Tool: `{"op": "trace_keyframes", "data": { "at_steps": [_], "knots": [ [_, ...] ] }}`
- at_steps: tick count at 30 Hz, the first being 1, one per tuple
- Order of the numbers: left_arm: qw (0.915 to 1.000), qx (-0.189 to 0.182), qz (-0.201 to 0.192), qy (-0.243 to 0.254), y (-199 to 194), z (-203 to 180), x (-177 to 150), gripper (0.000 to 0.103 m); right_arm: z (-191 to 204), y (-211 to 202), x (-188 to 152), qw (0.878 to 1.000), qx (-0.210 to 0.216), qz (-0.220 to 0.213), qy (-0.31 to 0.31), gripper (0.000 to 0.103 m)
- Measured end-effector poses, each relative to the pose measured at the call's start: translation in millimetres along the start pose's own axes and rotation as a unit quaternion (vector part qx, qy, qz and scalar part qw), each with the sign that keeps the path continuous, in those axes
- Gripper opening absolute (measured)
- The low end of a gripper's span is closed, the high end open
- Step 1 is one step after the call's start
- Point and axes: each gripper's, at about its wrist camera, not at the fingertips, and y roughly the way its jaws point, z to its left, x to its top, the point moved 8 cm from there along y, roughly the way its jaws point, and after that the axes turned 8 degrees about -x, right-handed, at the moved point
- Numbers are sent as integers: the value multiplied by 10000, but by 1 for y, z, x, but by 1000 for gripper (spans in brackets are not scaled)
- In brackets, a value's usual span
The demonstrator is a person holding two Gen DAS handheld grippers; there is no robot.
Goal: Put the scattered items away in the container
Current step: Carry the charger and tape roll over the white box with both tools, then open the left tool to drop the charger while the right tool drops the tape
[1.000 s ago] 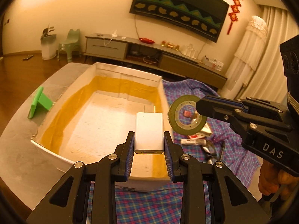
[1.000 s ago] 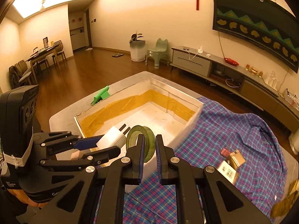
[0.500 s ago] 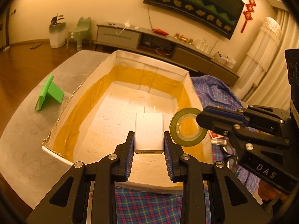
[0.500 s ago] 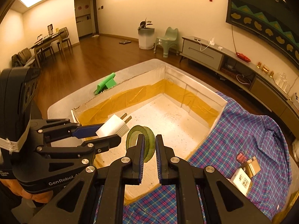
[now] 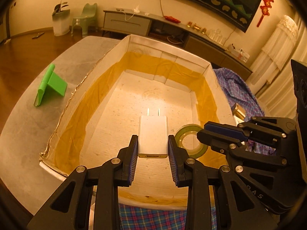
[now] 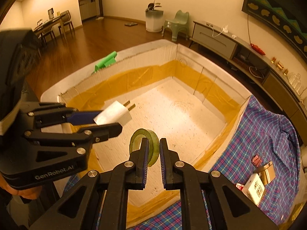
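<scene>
White charger (image 5: 153, 134) clamped between left gripper (image 5: 153, 149) fingers, above box (image 5: 168, 57).

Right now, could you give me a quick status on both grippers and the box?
Left gripper shut on white charger. Right gripper shut on green tape roll. Both held above open box, not released. Nothing in the way.

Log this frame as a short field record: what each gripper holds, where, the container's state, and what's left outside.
left gripper: shut on white charger, prongs forward, above the box
right gripper: shut on green tape roll, above the box
box: open, yellow-lined, nothing on its floor
still outside: green stand on the table; pink clip, metal clip, white packet on plaid cloth
</scene>
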Motion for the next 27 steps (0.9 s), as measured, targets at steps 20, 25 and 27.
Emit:
{"op": "trace_keyframes", "data": {
  "at_steps": [20, 25, 27],
  "knots": [
    [9996, 227, 186, -30, 6, 15, 5, 39, -3, 18, -5, 9991, 80, 325, 262, 19],
    [9996, 252, 162, -15, 1, 13, 4, 40, -5, 10, -7, 9989, 109, 262, 372, 19],
    [9995, 267, 145, -6, -2, 12, 4, 40, -6, 5, -10, 9987, 117, 239, 429, 19]
  ]
}}
